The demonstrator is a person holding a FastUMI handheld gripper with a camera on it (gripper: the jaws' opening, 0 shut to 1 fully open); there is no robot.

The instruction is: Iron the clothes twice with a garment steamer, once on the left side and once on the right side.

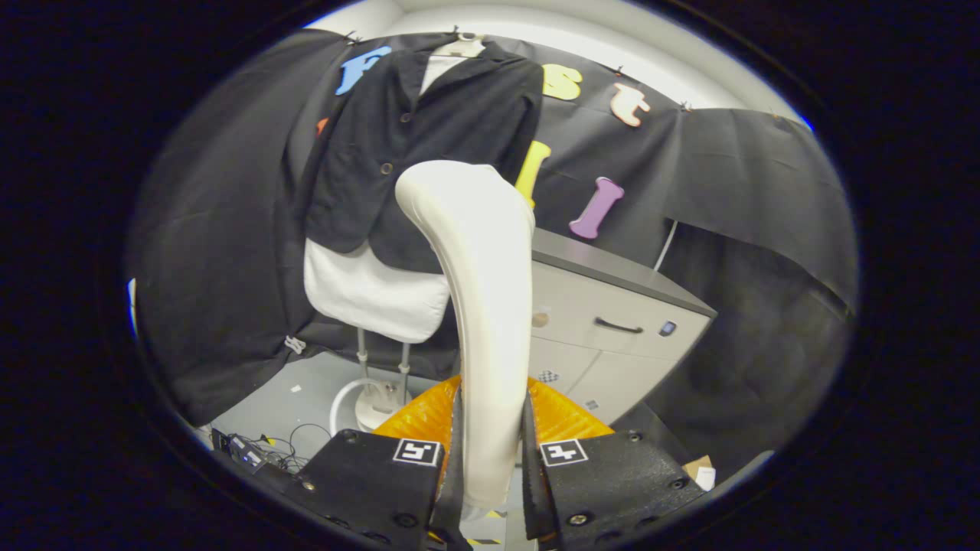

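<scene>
We see our claw (490, 451) clamped with both fingers on the white garment steamer (478, 306), which rises upright ahead, its head before the dark jacket (429, 153) (hung over a white form).

My gripper (490, 459) is clamped on the steamer (482, 306), which blocks my twelve o'clock. The jacket (413, 153) hangs beyond at eleven. A cabinet (612, 321) crowds two o'clock; open floor (306, 390) lies at nine, cluttered with cables (283, 451).
</scene>
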